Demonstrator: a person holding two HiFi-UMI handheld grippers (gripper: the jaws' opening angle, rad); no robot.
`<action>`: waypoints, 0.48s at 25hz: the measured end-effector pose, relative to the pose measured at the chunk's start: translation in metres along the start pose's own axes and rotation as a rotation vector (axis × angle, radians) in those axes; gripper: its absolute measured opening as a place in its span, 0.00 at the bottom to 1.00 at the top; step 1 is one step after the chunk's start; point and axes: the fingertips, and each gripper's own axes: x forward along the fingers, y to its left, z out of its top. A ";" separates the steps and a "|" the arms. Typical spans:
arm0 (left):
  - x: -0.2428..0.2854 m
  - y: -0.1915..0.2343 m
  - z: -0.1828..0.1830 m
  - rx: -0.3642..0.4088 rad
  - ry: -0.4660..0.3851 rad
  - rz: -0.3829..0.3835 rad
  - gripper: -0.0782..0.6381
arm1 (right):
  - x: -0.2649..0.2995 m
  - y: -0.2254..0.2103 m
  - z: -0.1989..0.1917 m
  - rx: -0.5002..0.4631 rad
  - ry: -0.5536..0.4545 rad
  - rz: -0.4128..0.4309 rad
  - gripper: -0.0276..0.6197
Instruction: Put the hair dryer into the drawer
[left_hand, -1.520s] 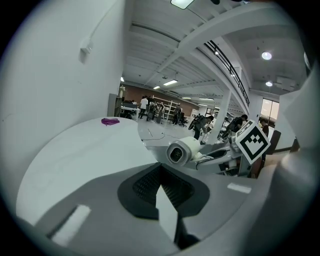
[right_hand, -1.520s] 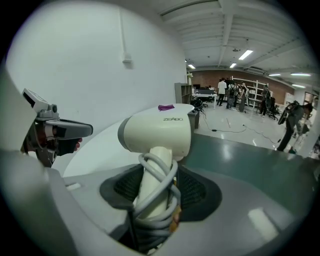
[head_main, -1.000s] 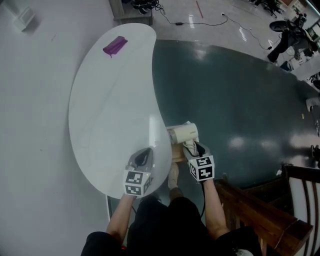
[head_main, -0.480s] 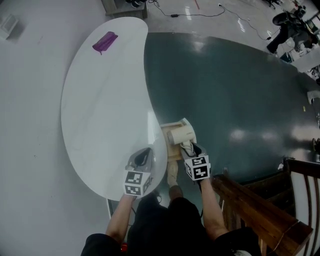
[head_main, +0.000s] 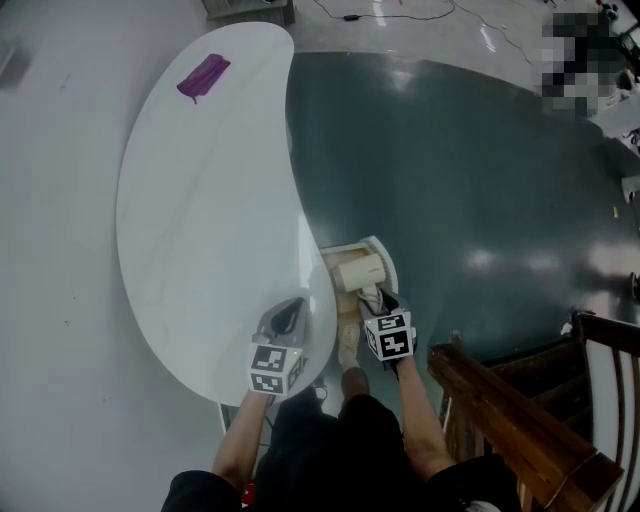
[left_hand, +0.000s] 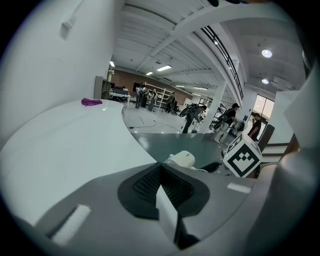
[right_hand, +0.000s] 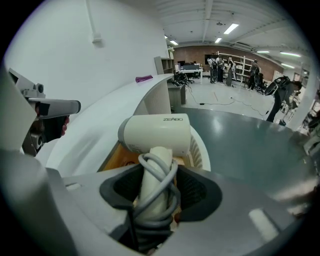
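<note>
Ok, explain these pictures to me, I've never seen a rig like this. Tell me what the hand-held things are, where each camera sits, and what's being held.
No robot here: a person holds a two-jaw gripper in each hand; the cubes with square markers belong to them. The wide picture comes from a camera on the person's head, looking down. The other two come from cameras on each gripper, looking along its jaws. The left gripper hangs over the white table edge, jaws together, empty. The right gripper is clamped on the handle of the cream hair dryer, cord wound round it, over the open drawer beside the table. A small purple thing lies at the table's far end.
</note>
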 end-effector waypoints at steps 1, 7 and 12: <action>0.002 0.001 -0.001 -0.003 0.006 -0.002 0.12 | 0.003 0.000 -0.001 0.001 0.006 0.002 0.37; 0.010 0.007 -0.001 -0.015 0.007 -0.010 0.12 | 0.022 0.001 -0.004 0.020 0.044 0.009 0.37; 0.013 0.012 -0.005 -0.032 0.025 -0.016 0.12 | 0.038 -0.001 -0.014 0.041 0.092 0.004 0.37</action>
